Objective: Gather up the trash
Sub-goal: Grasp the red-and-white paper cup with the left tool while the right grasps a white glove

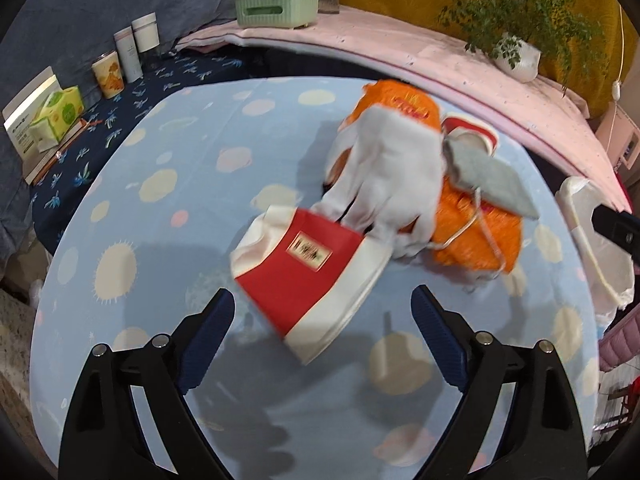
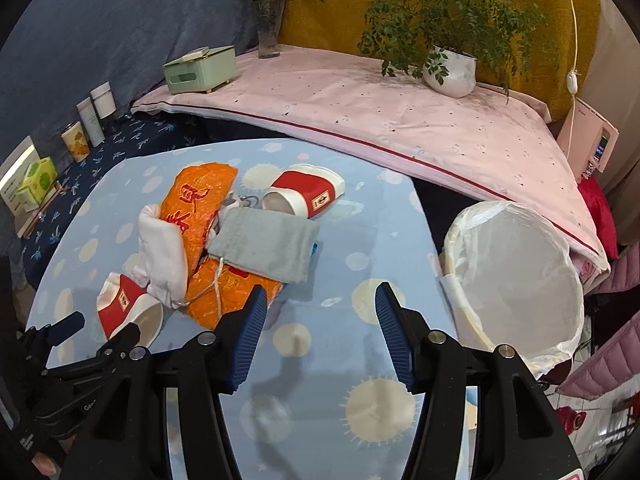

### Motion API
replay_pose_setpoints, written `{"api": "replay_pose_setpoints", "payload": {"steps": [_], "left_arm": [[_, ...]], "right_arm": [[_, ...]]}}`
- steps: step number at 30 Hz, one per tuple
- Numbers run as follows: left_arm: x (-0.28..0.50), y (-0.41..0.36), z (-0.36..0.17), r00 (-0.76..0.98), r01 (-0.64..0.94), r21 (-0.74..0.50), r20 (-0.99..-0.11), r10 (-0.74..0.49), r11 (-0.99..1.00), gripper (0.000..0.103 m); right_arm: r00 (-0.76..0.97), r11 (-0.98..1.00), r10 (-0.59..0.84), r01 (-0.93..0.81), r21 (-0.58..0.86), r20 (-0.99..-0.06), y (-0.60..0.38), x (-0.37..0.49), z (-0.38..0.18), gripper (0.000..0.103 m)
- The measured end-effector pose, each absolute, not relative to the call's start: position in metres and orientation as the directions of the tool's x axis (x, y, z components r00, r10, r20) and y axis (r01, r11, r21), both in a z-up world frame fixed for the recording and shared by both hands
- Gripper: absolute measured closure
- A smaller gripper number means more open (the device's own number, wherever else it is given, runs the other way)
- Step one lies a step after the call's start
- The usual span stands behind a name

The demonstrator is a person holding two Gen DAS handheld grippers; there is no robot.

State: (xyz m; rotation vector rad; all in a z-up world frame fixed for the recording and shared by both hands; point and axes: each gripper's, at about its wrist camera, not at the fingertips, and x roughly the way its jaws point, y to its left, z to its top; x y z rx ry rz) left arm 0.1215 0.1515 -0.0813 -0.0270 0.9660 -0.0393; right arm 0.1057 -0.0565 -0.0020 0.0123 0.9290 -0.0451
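Approach step: left gripper [image 1: 324, 312], jaws wide apart and empty, hangs over the near crushed red-and-white paper cup [image 1: 308, 276] on the blue dotted tablecloth [image 1: 160, 208]. Right gripper [image 2: 320, 316], jaws parted, holds nothing. Next move, likely: lower, straddle the cup, clamp, carry to the white-lined bin [image 2: 516, 272] beside the table.

The left gripper [image 1: 323, 322] hangs over the desk [image 1: 192, 160] with its jaws spread wide, empty, and a crushed red-and-white paper cup [image 1: 308, 276] lies on its side just beyond them. Touching the cup's far end is a white cloth pouch [image 1: 388, 176], draped over orange packets [image 1: 476, 232]. A grey pouch [image 1: 488, 176] rests on the packets, right of the white one.
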Motion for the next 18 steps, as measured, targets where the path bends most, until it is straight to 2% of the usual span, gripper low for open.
{"api": "replay_pose_setpoints", "payload": {"steps": [4, 7, 9, 11, 12, 17, 18], "left_arm": [[0.120, 0.163, -0.098, 0.558, 0.011, -0.030, -0.829, -0.031, 0.999, 0.021], [0.123, 0.170, -0.106, 0.543, 0.008, -0.045, -0.838, -0.042, 0.999, 0.033], [0.125, 0.174, -0.110, 0.530, 0.002, -0.064, -0.846, -0.056, 0.998, 0.044], [0.128, 0.178, -0.110, 0.520, 0.007, -0.090, -0.850, -0.081, 0.996, 0.064], [0.129, 0.180, -0.109, 0.520, 0.011, -0.099, -0.849, -0.091, 0.995, 0.070], [0.129, 0.188, -0.094, 0.551, 0.002, -0.116, -0.829, -0.098, 0.993, 0.093], [0.130, 0.191, -0.090, 0.559, -0.005, -0.122, -0.823, -0.098, 0.993, 0.095]], "right_arm": [[0.576, 1.000, -0.017, 0.020, -0.007, -0.817, -0.042, 0.106, -0.014, 0.048], [0.564, 1.000, -0.005, 0.005, -0.002, -0.826, -0.033, 0.108, -0.021, 0.048], [0.560, 1.000, 0.002, -0.004, -0.001, -0.829, -0.028, 0.108, -0.023, 0.048], [0.559, 1.000, 0.013, -0.018, 0.003, -0.829, -0.022, 0.110, -0.024, 0.048], [0.559, 1.000, 0.021, -0.027, 0.007, -0.829, -0.019, 0.111, -0.025, 0.048], [0.548, 0.996, 0.086, -0.072, 0.056, -0.832, -0.002, 0.121, -0.026, 0.048], [0.548, 0.994, 0.100, -0.083, 0.065, -0.830, 0.003, 0.124, -0.026, 0.048]]}}
